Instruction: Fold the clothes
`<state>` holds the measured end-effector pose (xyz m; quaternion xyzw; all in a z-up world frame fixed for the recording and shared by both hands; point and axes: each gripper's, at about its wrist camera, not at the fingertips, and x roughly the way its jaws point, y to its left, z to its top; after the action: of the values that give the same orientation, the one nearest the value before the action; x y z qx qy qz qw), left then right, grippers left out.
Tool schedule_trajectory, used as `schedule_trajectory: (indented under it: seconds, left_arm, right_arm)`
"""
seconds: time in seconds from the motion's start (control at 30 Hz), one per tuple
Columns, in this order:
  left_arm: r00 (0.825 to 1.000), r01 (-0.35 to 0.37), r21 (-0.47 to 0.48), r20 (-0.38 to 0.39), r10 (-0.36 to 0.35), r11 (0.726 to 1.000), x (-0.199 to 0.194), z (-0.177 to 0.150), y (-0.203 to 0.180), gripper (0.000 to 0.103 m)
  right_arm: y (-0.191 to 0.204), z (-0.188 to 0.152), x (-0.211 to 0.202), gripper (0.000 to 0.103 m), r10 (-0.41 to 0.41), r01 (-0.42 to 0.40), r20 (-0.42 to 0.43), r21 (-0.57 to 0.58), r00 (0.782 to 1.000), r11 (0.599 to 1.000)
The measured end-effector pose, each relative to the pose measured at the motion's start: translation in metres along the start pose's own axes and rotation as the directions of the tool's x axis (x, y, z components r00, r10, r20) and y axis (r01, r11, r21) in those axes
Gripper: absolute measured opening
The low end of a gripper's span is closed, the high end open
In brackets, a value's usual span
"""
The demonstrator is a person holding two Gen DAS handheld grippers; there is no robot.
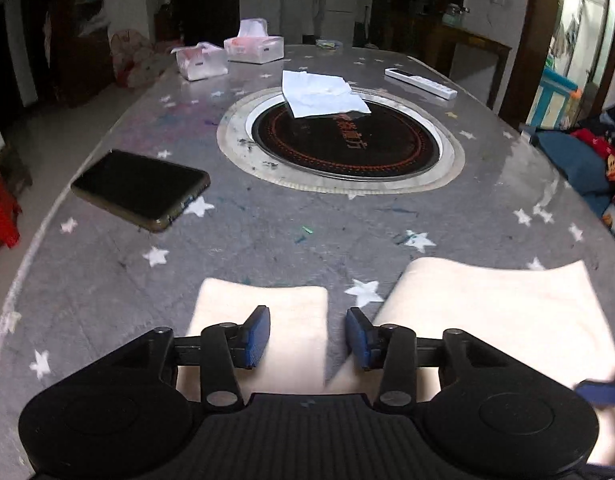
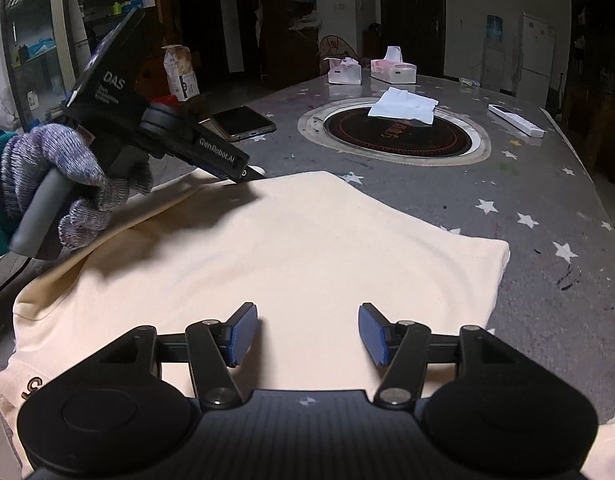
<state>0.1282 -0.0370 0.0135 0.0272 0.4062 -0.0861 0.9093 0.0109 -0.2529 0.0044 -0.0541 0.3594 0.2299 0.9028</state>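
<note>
Under my right gripper [image 2: 307, 334] the jaws are spread wide with nothing between them, hovering over the cream-coloured cotton garment [image 2: 299, 248] that lies flat on the grey star-patterned counter [image 2: 547, 200], directly below and ahead of the jaws. My left gripper [image 1: 307, 338] also has its jaws spread apart, empty, above a pale edge of the same garment that reaches ahead of both blue pads [image 1: 256, 338]. From the right wrist view I see my gloved left hand [image 2: 59, 188] off to the left of the jaws, gripping the other tool's handle, its tip near the garment's far edge. Farther ahead and left of the left jaws lies a black smartphone [image 1: 141, 188]; beyond, straight ahead, a round black hob set in the counter [image 1: 347, 146] with a crumpled white tissue [image 1: 321, 94] on its far rim. Beyond that, a white remote [image 1: 421, 83] to the right and two tissue packs [image 1: 253, 46] to the left.
</note>
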Motion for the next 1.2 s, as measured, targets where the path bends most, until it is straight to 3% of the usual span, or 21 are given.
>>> schedule_trajectory:
  seconds: [0.03, 0.1, 0.3, 0.63, 0.8, 0.97, 1.1, 1.2]
  left_arm:
    - [1.0, -0.008, -0.006, 0.002, 0.008, 1.0, 0.0, 0.0, 0.003, 0.022]
    - [1.0, -0.012, -0.04, 0.009, 0.013, 0.999, -0.004, 0.0, 0.015, 0.009]
    - [0.995, -0.03, -0.18, 0.092, 0.047, 0.983, -0.044, -0.014, 0.066, 0.006]
    - [0.962, -0.078, -0.363, 0.216, 0.166, 0.928, -0.151, -0.072, 0.151, 0.005]
    - [0.956, -0.158, -0.394, 0.168, 0.239, 0.906, -0.172, -0.107, 0.181, 0.005]
    - [0.955, -0.231, -0.411, 0.08, 0.287, 0.882, -0.169, -0.138, 0.201, 0.006]
    - [0.943, -0.298, -0.407, 0.016, 0.333, 0.863, -0.16, -0.147, 0.207, 0.008]
    - [0.935, -0.313, -0.405, 0.025, 0.353, 0.859, -0.164, -0.141, 0.203, 0.013]
  right_arm:
    - [0.0, 0.0, 0.0, 0.058, -0.001, 0.001, 0.0, 0.0, 1.0, 1.0]
    - [-0.002, -0.002, 0.001, 0.058, -0.005, 0.005, -0.003, 0.002, 1.0, 1.0]
    - [0.001, -0.003, -0.002, 0.058, -0.015, 0.015, -0.004, -0.004, 1.0, 1.0]
    - [0.01, -0.002, -0.009, 0.058, -0.026, 0.026, -0.002, -0.035, 1.0, 0.999]
    - [0.017, 0.0, -0.015, 0.058, -0.023, 0.023, 0.003, -0.053, 1.0, 0.998]
    - [0.029, -0.008, -0.018, 0.063, 0.0, -0.001, -0.013, -0.087, 1.0, 0.996]
    - [0.034, -0.016, -0.018, 0.064, 0.001, -0.006, -0.038, -0.115, 0.999, 0.993]
    - [0.033, -0.018, -0.022, 0.065, 0.0, -0.004, -0.034, -0.111, 0.999, 0.994]
